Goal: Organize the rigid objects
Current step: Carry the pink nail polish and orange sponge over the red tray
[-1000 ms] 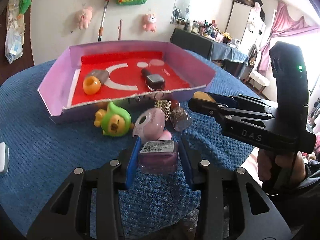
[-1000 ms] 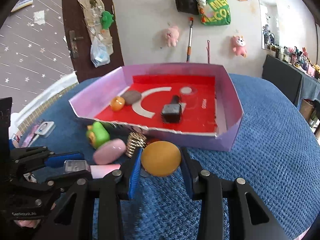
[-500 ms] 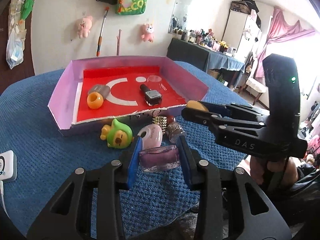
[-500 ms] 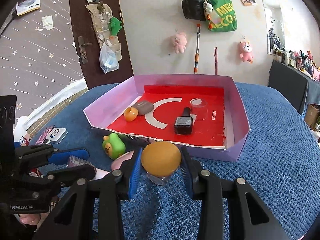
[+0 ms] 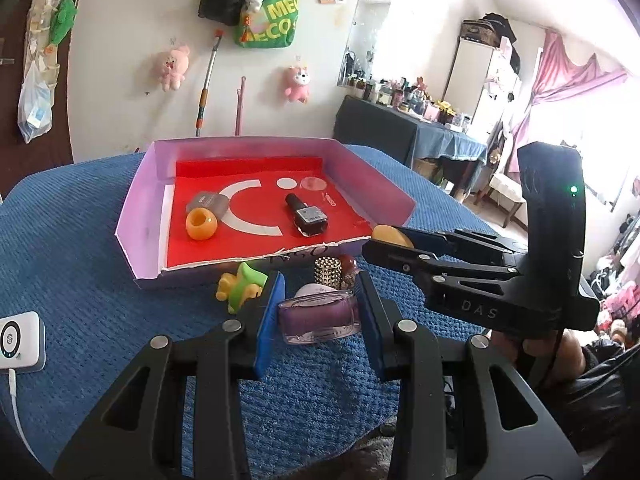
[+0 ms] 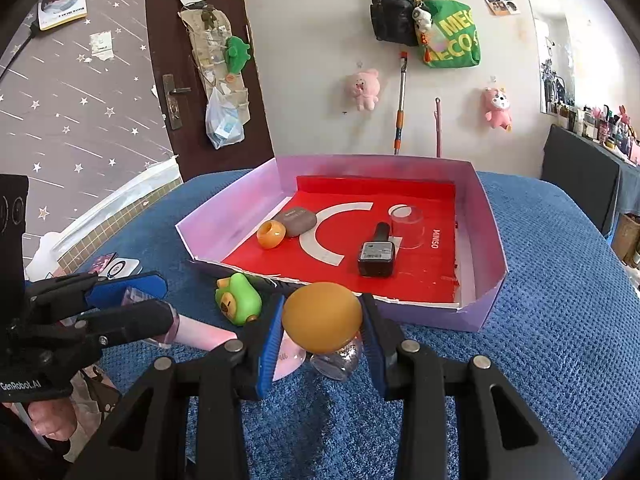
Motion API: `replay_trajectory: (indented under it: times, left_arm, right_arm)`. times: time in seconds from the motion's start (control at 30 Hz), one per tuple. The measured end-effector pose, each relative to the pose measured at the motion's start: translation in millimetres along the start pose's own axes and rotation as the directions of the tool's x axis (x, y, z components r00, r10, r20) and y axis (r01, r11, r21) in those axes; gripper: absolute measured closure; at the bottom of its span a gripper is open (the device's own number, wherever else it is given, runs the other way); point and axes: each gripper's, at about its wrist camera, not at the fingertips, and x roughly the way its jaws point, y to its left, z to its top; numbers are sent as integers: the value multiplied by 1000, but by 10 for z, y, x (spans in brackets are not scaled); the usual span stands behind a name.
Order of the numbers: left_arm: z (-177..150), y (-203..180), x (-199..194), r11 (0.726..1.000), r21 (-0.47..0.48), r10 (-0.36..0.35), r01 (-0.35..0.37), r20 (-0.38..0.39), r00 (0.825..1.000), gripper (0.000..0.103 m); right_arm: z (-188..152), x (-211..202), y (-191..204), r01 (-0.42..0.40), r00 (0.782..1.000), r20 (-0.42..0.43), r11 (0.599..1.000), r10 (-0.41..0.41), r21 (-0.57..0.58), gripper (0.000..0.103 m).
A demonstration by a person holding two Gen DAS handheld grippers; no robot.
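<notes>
Covering the whole work surface is a blue knitted blanket (image 5: 80,264), and on it you have a shallow lilac cardboard tray with a red floor (image 5: 140,204), backed by a white wall (image 5: 128,20) hung with pink plush toys (image 5: 172,66), a green tote bag (image 6: 450,36) and a black backpack (image 6: 390,14); a dark door (image 6: 188,52) stands at the left of your right view, a cluttered dark dresser (image 5: 400,128) and pink curtain (image 5: 568,80) at the right of your left view. Your left gripper (image 5: 320,312) is clamped on a squat purple glass bottle (image 5: 320,318), lifted just short of the tray's torn front edge. Your right gripper (image 6: 322,326) pinches a clear glass bottle by its round amber cap (image 6: 322,318), also just before that edge. Inside the tray lie an orange ring-shaped piece (image 5: 201,224), a grey oval case (image 6: 296,220) and a black nail-polish bottle (image 5: 306,216). A green and yellow toy figure (image 6: 238,302) sits on the blanket beside the tray front.
</notes>
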Motion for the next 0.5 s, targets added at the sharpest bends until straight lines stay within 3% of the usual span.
replay_trajectory:
  times: [0.5]
  left_arm:
    - [109,41,-9,1000,11,13,-13,33,999,69]
  right_arm:
    - [39,12,13,-3,1000,3,1000,3,-2,63]
